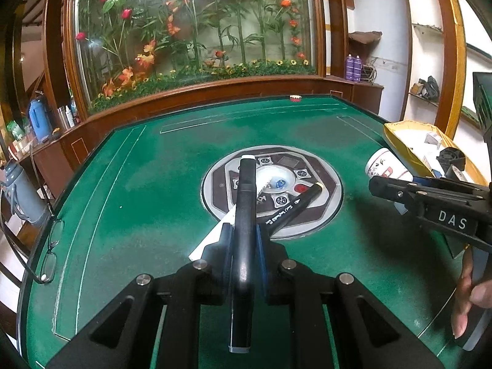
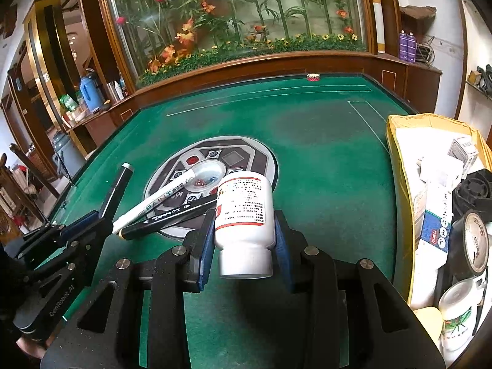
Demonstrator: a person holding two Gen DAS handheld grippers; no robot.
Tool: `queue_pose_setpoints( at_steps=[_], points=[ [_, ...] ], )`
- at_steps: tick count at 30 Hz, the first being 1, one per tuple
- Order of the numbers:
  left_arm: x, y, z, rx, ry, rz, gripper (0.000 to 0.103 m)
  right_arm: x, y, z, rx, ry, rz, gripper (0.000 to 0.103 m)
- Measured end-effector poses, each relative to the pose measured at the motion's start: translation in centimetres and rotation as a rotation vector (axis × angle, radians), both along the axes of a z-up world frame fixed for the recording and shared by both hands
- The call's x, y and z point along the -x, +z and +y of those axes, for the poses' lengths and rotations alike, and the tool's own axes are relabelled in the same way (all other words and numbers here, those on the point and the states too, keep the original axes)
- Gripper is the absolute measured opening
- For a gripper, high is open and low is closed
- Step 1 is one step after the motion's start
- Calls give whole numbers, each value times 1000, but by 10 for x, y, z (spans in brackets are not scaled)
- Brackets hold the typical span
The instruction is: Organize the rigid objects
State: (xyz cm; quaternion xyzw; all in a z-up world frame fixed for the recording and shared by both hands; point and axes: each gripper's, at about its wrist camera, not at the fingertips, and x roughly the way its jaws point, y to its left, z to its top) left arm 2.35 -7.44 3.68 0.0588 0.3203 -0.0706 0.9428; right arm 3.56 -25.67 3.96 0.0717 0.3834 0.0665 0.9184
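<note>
My left gripper (image 1: 243,229) is shut on a black marker (image 1: 246,190), which runs lengthwise between the pads with its pale-tipped end pointing away. Below it on the green table, a second black pen (image 1: 295,206) and a white paint pen (image 2: 156,203) lie crossed over the round centre panel (image 1: 326,215). My right gripper (image 2: 244,218) is shut on a white bottle with a red-edged label (image 2: 243,196), held above the felt with its neck toward the camera. The right wrist view shows the left gripper (image 2: 98,220) at the left with its marker (image 2: 115,190).
A yellow-lined box (image 2: 396,160) stands at the table's right edge and holds a black tape roll (image 2: 473,246), another white bottle (image 2: 458,316) and small cartons. Glasses (image 1: 49,258) lie at the left edge. A small red-and-white object (image 1: 294,98) sits at the far edge.
</note>
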Motion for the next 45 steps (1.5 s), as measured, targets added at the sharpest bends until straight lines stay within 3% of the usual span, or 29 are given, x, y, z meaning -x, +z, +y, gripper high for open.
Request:
queue_pose_setpoints(
  at_steps=[8,14,20,26,32,38,45],
  points=[
    [-2,9,12,94,-22,-1,14,2,4,-1,-21,8,-15,35],
    [-2,10,-6,151,-53,52,14,6,11,-7,-48,0,-36,35],
    [8,23,-61,207,-141,67,14,12,19,-36,-64,-97,-64,35],
    [6,34,-123,232,-235,92,14,32,35,-103,-44,-307,-127,35],
    [-2,44,-190,283,-339,130,14,58,32,-172,-29,-496,-114,35],
    [-13,38,-241,272,-379,159,13,71,32,-195,7,-572,-95,35],
    [-35,22,-255,273,-378,226,13,83,26,-208,-10,-582,-69,35]
  ],
)
